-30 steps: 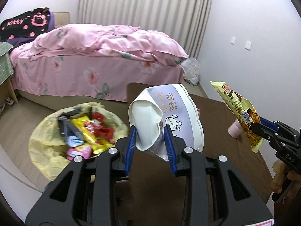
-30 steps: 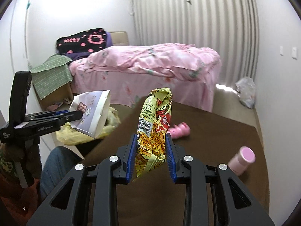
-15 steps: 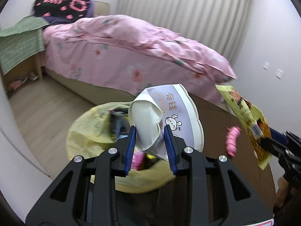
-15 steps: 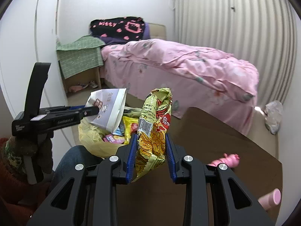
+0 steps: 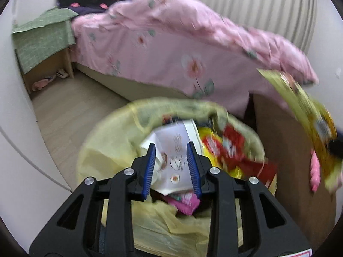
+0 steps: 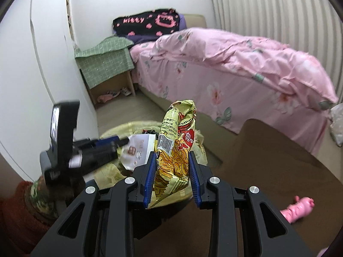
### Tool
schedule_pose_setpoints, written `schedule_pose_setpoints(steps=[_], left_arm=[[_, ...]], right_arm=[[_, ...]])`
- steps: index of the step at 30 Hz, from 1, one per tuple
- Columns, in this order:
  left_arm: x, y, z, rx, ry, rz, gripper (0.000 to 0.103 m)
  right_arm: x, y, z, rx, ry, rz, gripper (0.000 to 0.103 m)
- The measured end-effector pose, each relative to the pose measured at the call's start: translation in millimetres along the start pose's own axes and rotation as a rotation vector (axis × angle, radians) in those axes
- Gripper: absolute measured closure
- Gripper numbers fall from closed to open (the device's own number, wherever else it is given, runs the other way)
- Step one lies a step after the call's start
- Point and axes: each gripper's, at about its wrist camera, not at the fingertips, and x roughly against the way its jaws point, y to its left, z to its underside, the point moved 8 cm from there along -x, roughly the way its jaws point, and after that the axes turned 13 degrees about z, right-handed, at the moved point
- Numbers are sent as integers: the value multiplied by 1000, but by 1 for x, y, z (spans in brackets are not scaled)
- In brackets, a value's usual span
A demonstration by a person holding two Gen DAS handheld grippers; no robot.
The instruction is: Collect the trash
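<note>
Left hand-held gripper spread wide over the yellow trash bag, white paper cup loose between the jaws, apparently dropped in already (blurred). Right hand-held gripper clamped on the noodle wrapper, beside the bag. Risk: missing the rim, landing on the bench. Legible: "Kitty" on the black pillow.

We saw a white paper cup lying on its side in the yellow trash bag. A yellow noodle wrapper stood upright above it.
</note>
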Motion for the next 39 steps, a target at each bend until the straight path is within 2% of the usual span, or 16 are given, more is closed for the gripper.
schedule_pose_setpoints(steps=[1,6,9,14,17,21,25,29,33,35,37,39], left_arm=[[-5,-1,8,-2,30,23,87],[-10,3,27,35,75,68,91],[-6,10,27,73,55,65,91],[10,20,14,116,-32,37,91],[0,27,13,124,-9,8,91],[-16,22,20,124,33,24,91],[-19,21,22,117,42,29,91],[-13,19,20,119,32,38,91],[1,18,17,134,7,63,91],[8,16,15,147,-3,83,85],[14,11,13,150,-9,105,76],[24,2,10,139,-20,123,73]], right_arm=[[-10,0,1,5,20,-8,75],[-76,16,13,45,173,-73,75],[-111,31,24,69,268,-116,75],[-134,50,38,137,361,-142,76],[-134,50,39,163,375,-141,76],[-129,42,44,147,383,-141,76],[-123,41,46,147,376,-144,76],[-118,41,45,140,350,-139,76],[-106,40,40,137,284,-109,74],[-96,39,38,134,256,-93,71],[-86,37,38,124,236,-88,59],[-72,33,37,107,209,-78,59]])
